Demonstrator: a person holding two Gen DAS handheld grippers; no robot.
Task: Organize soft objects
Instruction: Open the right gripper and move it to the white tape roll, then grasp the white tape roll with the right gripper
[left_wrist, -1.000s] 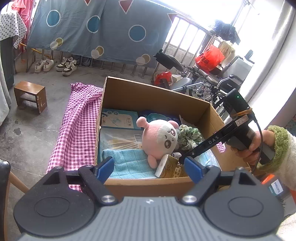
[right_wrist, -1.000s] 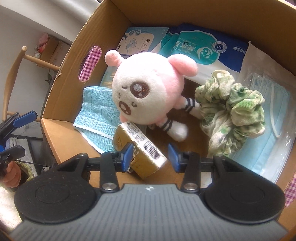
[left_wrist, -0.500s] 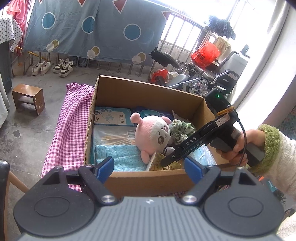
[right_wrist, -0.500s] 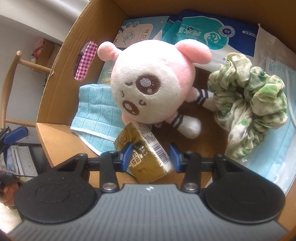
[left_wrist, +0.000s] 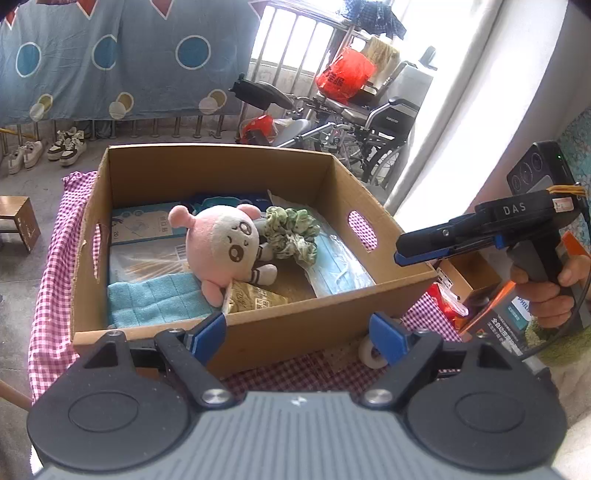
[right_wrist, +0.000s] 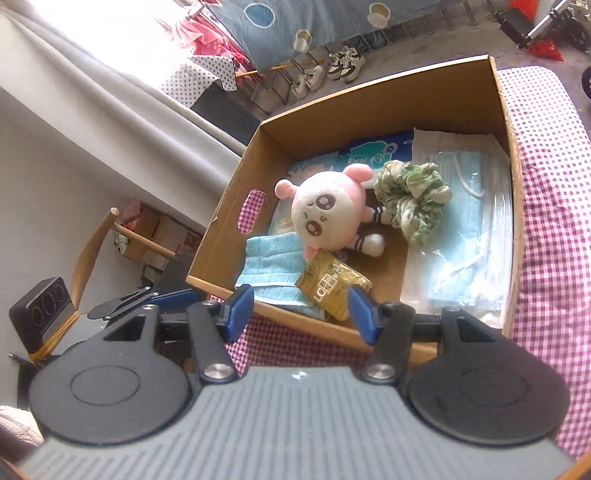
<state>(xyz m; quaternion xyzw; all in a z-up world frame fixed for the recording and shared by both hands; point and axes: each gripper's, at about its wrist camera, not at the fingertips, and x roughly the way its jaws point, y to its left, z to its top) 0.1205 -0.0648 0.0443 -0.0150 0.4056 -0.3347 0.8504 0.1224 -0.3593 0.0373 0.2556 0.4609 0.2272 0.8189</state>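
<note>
A cardboard box (left_wrist: 295, 325) (right_wrist: 221, 236) stands on a pink checked cloth. Inside lie a pink plush toy (left_wrist: 221, 243) (right_wrist: 325, 218), a green scrunchie (left_wrist: 291, 234) (right_wrist: 410, 195), a light blue towel (left_wrist: 155, 299) (right_wrist: 269, 262), a gold tissue pack (left_wrist: 255, 297) (right_wrist: 332, 286), blue face masks (left_wrist: 336, 262) (right_wrist: 465, 229) and flat packets at the back. My left gripper (left_wrist: 297, 332) is open and empty in front of the box. My right gripper (right_wrist: 301, 308) is open and empty outside the box's near wall; it also shows in the left wrist view (left_wrist: 480, 236) at the right.
The pink checked cloth (left_wrist: 51, 280) (right_wrist: 554, 206) covers the table. A white tape roll (left_wrist: 369, 352) and printed boxes (left_wrist: 517, 317) lie at the right. A wooden chair (right_wrist: 99, 240) stands at the left. A wheelchair (left_wrist: 369, 125), shoes and a stool are beyond.
My right gripper has let go of the gold tissue pack, opened wider and pulled back out of the box. My left gripper has drawn back and shifted left.
</note>
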